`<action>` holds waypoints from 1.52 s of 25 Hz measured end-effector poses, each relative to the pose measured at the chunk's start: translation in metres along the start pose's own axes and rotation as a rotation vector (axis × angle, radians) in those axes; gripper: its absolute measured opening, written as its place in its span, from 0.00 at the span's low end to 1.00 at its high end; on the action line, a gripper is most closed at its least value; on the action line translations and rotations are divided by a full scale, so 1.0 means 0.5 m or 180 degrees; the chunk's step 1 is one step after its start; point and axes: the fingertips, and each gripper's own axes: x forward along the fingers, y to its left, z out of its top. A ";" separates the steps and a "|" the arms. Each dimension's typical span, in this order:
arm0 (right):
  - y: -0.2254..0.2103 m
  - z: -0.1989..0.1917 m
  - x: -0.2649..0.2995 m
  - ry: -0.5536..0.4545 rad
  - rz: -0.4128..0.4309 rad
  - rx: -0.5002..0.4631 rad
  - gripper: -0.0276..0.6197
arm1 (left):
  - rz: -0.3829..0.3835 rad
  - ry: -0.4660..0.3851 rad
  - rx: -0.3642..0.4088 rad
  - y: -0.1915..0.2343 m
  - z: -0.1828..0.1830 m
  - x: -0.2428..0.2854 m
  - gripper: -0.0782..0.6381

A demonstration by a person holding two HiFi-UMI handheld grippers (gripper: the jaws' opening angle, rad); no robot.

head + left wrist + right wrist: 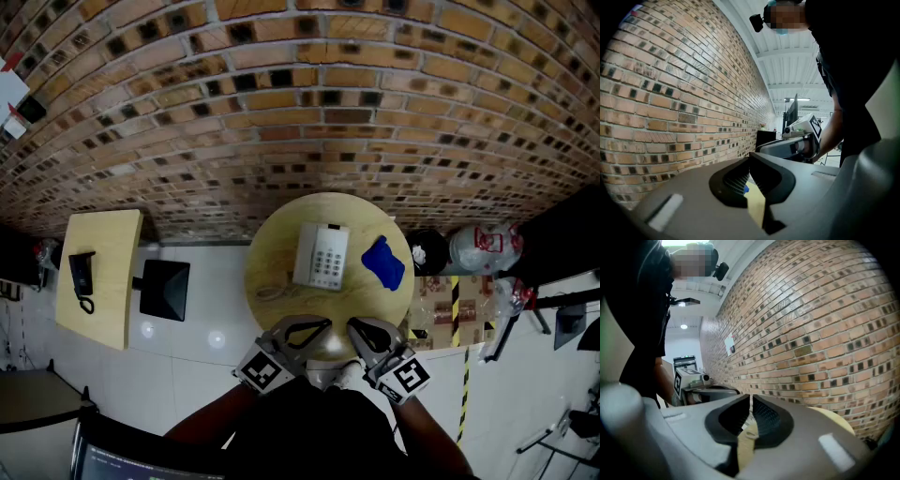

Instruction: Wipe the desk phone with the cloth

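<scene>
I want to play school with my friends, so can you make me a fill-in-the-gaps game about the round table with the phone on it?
1. The cloth on the round table is ____ in colour.
2. In the head view, the desk phone lies to the ____ of the cloth.
3. The wall behind the table is built of ____.
4. The right gripper holds nothing, and its jaws are ____.

Missing words: blue; left; bricks; shut.
</scene>
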 end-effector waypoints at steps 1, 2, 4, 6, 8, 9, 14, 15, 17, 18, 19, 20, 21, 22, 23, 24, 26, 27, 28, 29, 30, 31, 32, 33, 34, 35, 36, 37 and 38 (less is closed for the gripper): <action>-0.019 0.000 0.007 -0.0015 -0.0044 -0.0015 0.06 | -0.0009 0.0007 -0.0011 0.009 -0.003 0.006 0.09; -0.038 0.000 0.015 -0.0028 -0.0090 -0.0026 0.06 | -0.0018 0.0013 -0.0020 0.019 -0.007 0.013 0.09; -0.081 -0.003 0.027 -0.0034 -0.0193 -0.0016 0.06 | -0.0045 0.0031 0.0003 0.037 -0.013 0.025 0.09; -0.130 -0.018 0.037 -0.0006 -0.0305 0.0047 0.07 | -0.0090 0.0071 0.0051 0.052 -0.022 0.036 0.09; -0.181 -0.042 0.047 0.0064 -0.0403 0.0111 0.08 | -0.0130 0.0110 0.0047 0.066 -0.032 0.047 0.09; -0.206 -0.053 0.053 0.0110 -0.0451 0.0121 0.09 | -0.0142 0.0127 0.0028 0.075 -0.036 0.054 0.09; -0.328 -0.111 0.079 0.0335 -0.0731 0.0168 0.14 | -0.0185 0.0213 -0.0013 0.118 -0.053 0.086 0.09; -0.350 -0.130 0.084 0.0416 -0.0756 0.0220 0.16 | -0.0197 0.0231 -0.0024 0.125 -0.056 0.093 0.09; -0.392 -0.176 0.097 0.0631 -0.0758 0.0336 0.24 | -0.0205 0.0223 -0.0061 0.138 -0.056 0.108 0.09; -0.413 -0.203 0.104 0.0760 -0.0758 0.0376 0.30 | -0.0209 0.0211 -0.0069 0.144 -0.055 0.116 0.09; -0.434 -0.230 0.110 0.0901 -0.0770 0.0391 0.35 | -0.0215 0.0198 -0.0073 0.150 -0.054 0.124 0.09; -0.456 -0.256 0.115 0.1046 -0.0799 0.0380 0.37 | -0.0221 0.0183 -0.0078 0.155 -0.053 0.131 0.09; -0.479 -0.281 0.118 0.1186 -0.0844 0.0356 0.37 | -0.0226 0.0165 -0.0086 0.158 -0.051 0.138 0.09; -0.502 -0.304 0.120 0.1312 -0.0900 0.0336 0.37 | -0.0230 0.0146 -0.0094 0.161 -0.050 0.142 0.09; -0.524 -0.324 0.124 0.1422 -0.0957 0.0326 0.37 | -0.0230 0.0132 -0.0106 0.164 -0.048 0.143 0.09; -0.543 -0.341 0.129 0.1517 -0.1006 0.0324 0.37 | -0.0227 0.0131 -0.0121 0.169 -0.049 0.143 0.09; -0.578 -0.368 0.143 0.1682 -0.1073 0.0318 0.37 | -0.0235 0.0171 -0.0120 0.178 -0.054 0.139 0.09; -0.594 -0.379 0.147 0.1755 -0.1094 0.0313 0.37 | -0.0243 0.0201 -0.0104 0.181 -0.059 0.138 0.09; -0.608 -0.388 0.150 0.1820 -0.1109 0.0313 0.37 | -0.0245 0.0224 -0.0091 0.183 -0.066 0.137 0.09; -0.622 -0.399 0.152 0.1887 -0.1123 0.0325 0.37 | -0.0238 0.0238 -0.0088 0.186 -0.071 0.135 0.09; -0.634 -0.410 0.153 0.1960 -0.1140 0.0345 0.37 | -0.0225 0.0245 -0.0096 0.189 -0.076 0.132 0.09; -0.644 -0.423 0.155 0.2034 -0.1159 0.0359 0.37 | -0.0209 0.0252 -0.0112 0.193 -0.080 0.129 0.09; -0.653 -0.437 0.156 0.2111 -0.1177 0.0358 0.37 | -0.0194 0.0261 -0.0131 0.196 -0.085 0.125 0.09; -0.661 -0.453 0.155 0.2197 -0.1189 0.0351 0.37 | -0.0182 0.0276 -0.0147 0.198 -0.089 0.121 0.09; -0.665 -0.472 0.154 0.2296 -0.1186 0.0353 0.37 | -0.0172 0.0290 -0.0156 0.199 -0.093 0.117 0.09; -0.667 -0.491 0.151 0.2403 -0.1168 0.0364 0.37 | -0.0165 0.0296 -0.0159 0.200 -0.096 0.114 0.09; -0.668 -0.508 0.149 0.2502 -0.1147 0.0373 0.37 | -0.0160 0.0296 -0.0161 0.200 -0.098 0.111 0.09; -0.670 -0.522 0.147 0.2579 -0.1137 0.0373 0.37 | -0.0159 0.0294 -0.0160 0.200 -0.100 0.109 0.09; -0.671 -0.531 0.147 0.2626 -0.1148 0.0371 0.37 | -0.0157 0.0293 -0.0162 0.199 -0.101 0.106 0.09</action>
